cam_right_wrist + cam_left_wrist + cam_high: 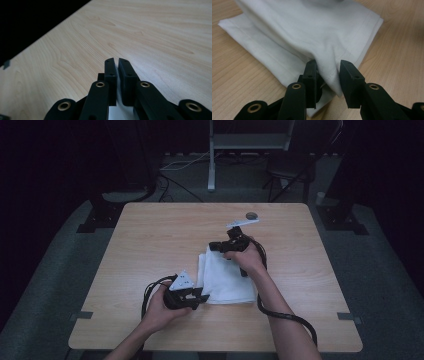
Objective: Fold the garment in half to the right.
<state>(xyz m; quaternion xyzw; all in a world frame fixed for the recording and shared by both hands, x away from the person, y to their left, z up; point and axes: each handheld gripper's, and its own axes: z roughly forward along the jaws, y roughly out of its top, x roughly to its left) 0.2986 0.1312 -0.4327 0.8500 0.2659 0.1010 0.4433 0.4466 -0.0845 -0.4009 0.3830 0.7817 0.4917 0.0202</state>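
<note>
The left gripper (328, 75) has its jaws set around a raised fold at the near corner of the white cloth (312, 32), a gap showing at one pad, while the right gripper (116, 62), clenched on the cloth's far edge, hangs over the wooden table (150, 235).

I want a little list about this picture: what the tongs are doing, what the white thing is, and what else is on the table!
white thing: a folded white cloth lying on the table
left tongs: at the cloth's near corner, a fold of cloth between the jaws, a gap showing beside one jaw
right tongs: jaws nearly together at the cloth's far edge; a sliver of white low between them, too little to tell a grip
also on the table: a small dark round thing near the far edge
</note>
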